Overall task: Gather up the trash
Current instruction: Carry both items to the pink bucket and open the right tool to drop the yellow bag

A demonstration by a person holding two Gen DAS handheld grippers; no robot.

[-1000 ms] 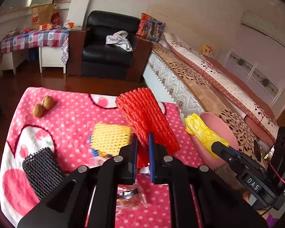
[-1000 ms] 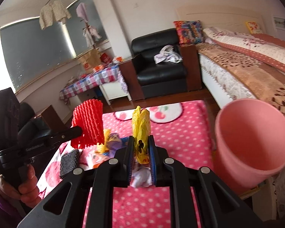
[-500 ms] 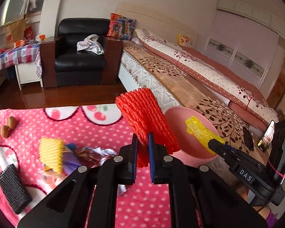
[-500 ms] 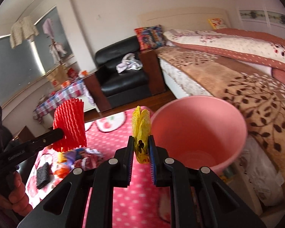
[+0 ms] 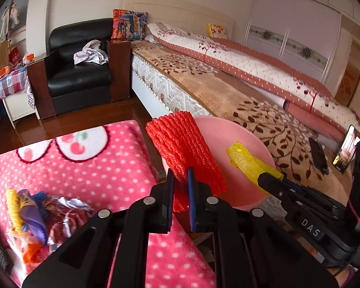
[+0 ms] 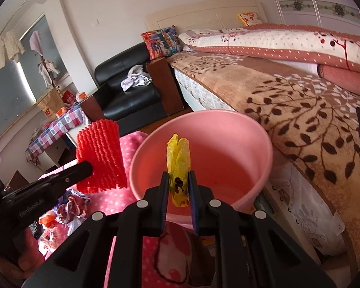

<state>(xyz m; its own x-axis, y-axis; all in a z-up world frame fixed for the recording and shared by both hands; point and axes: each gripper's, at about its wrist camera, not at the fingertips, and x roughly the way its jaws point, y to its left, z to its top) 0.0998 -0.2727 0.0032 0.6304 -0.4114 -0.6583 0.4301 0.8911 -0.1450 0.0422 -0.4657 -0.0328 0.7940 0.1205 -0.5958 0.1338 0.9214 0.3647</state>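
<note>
My left gripper (image 5: 180,175) is shut on a red foam fruit net (image 5: 184,148), held at the near-left rim of the pink bin (image 5: 252,139). The net also shows in the right wrist view (image 6: 99,158), left of the bin (image 6: 228,124). My right gripper (image 6: 178,177) is shut on a yellow plastic wrapper (image 6: 178,158), held over the bin's open mouth. That wrapper (image 5: 244,160) and the right gripper (image 5: 268,180) show in the left wrist view, above the bin.
A pile of wrappers and foam nets (image 5: 36,206) lies on the pink dotted blanket (image 5: 96,163) at left. The bed (image 5: 252,91) runs along the right, close behind the bin. A black armchair (image 5: 79,72) stands beyond on the wooden floor.
Both grippers have swung right from over the blanket to the pink bin, carrying the red net and the yellow wrapper. The yellow wrapper now hangs over the bin's mouth.
</note>
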